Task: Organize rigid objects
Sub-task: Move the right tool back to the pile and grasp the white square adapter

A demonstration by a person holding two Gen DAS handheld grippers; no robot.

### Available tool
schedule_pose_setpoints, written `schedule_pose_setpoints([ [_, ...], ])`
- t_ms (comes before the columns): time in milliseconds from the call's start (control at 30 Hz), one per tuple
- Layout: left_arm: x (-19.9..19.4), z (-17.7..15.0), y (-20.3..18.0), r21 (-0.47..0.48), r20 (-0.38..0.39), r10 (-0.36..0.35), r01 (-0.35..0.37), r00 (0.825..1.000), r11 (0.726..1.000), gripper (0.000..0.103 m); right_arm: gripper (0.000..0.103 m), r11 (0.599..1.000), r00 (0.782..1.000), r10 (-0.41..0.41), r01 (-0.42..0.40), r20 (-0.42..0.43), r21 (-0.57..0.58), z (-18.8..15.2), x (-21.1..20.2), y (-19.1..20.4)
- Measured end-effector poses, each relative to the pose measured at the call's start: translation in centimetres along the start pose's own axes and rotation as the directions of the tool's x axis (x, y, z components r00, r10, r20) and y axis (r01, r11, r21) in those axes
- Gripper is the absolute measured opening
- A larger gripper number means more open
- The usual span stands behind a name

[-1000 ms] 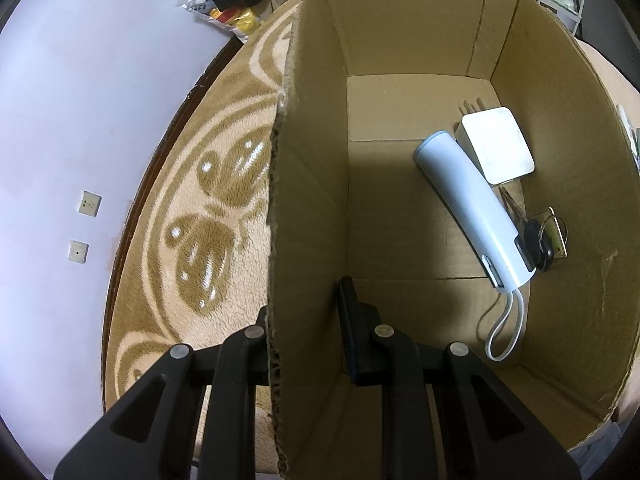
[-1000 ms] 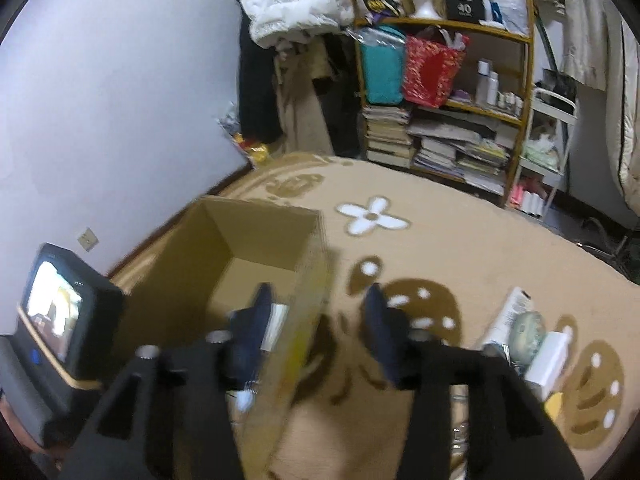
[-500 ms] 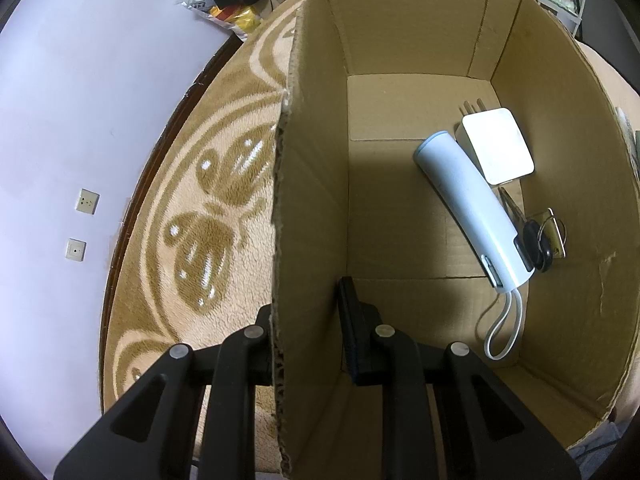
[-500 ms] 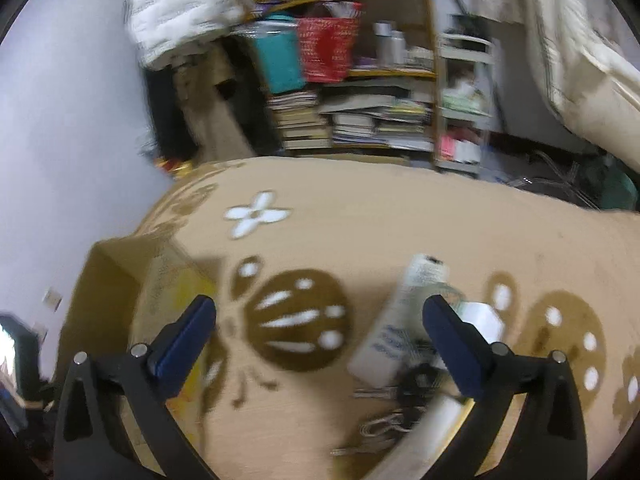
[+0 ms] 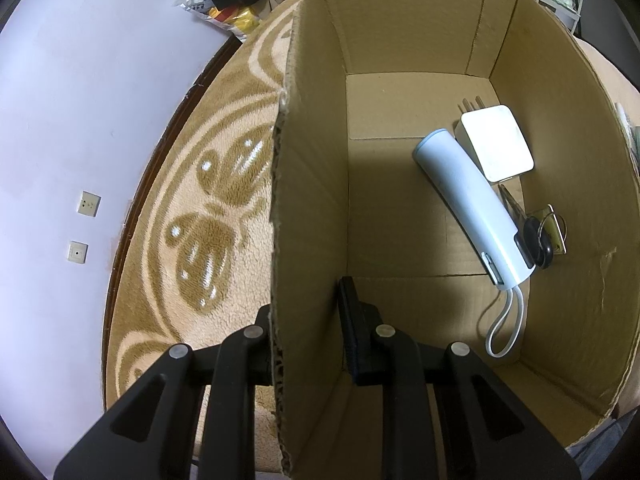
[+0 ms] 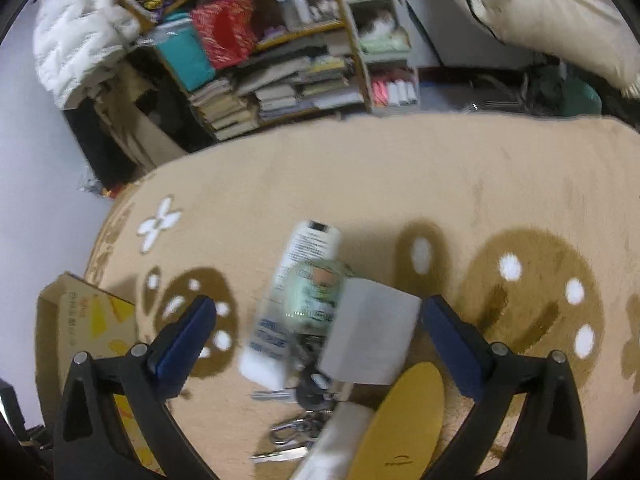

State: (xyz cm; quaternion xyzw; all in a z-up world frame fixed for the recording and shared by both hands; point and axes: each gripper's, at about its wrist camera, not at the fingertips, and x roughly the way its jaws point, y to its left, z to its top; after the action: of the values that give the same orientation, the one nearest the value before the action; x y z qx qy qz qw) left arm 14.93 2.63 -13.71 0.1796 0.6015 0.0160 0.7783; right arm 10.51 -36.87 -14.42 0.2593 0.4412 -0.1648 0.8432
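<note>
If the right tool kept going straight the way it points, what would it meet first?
Probably the white rectangular block between the open right tool's fingers, beside the white printed bottle; motion blur makes depth uncertain.

A beige carpet [image 6: 360,184] with brown shapes and white dots covers the floor. The wall [image 5: 80,100] is plain pale and has two small sockets [image 5: 89,203]. A wooden shelf [image 6: 280,60] holds stacked books, bottles and bags. A white padded jacket [image 6: 76,52] lies on top at the left.
</note>
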Motion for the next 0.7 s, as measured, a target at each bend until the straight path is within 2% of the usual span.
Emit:
schedule_pose_setpoints([
  [133,-0.1,0.0,-0.2,0.004,-0.001,0.003,-0.003,1.000,1.000,0.021,0.100,0.998,0.999,-0.007,0.010,-0.052,0.068,-0.6,1.7,-2.0],
  [233,-0.1,0.0,-0.1,0.005,-0.002,0.001,-0.001,1.000,1.000,0.021,0.093,0.995,0.998,-0.016,0.022,-0.068,0.095,-1.0,2.2,-2.8],
  [333,-0.1,0.0,-0.3,0.011,0.000,0.005,-0.005,1.000,1.000,0.021,0.085,0.991,0.998,0.015,-0.006,-0.067,0.135,-1.2,2.4,-3.4],
  [367,-0.1,0.0,-0.3,0.012,0.000,0.007,-0.007,1.000,1.000,0.021,0.080,0.990,0.998,0.014,-0.005,-0.062,0.141,-1.2,2.4,-3.5],
  [400,-0.2,0.0,-0.4,0.015,0.001,0.010,-0.010,1.000,1.000,0.021,0.065,0.989,0.998,0.010,-0.002,-0.058,0.145,-1.2,2.2,-3.6],
  [433,-0.2,0.0,-0.4,0.016,0.000,0.010,-0.010,1.000,1.000,0.021,0.059,0.989,0.998,0.002,0.008,-0.062,0.148,-1.2,2.3,-3.7],
  [600,-0.3,0.0,-0.5,0.017,0.000,0.012,-0.012,1.000,1.000,0.021,0.059,0.971,0.995,0.072,-0.053,-0.071,0.233,-1.5,2.8,-4.9],
  [700,-0.4,0.0,-0.5,0.018,-0.001,0.012,-0.012,1.000,1.000,0.021,0.059,0.972,0.995,0.069,-0.052,-0.066,0.230,-1.6,2.9,-4.8],
])
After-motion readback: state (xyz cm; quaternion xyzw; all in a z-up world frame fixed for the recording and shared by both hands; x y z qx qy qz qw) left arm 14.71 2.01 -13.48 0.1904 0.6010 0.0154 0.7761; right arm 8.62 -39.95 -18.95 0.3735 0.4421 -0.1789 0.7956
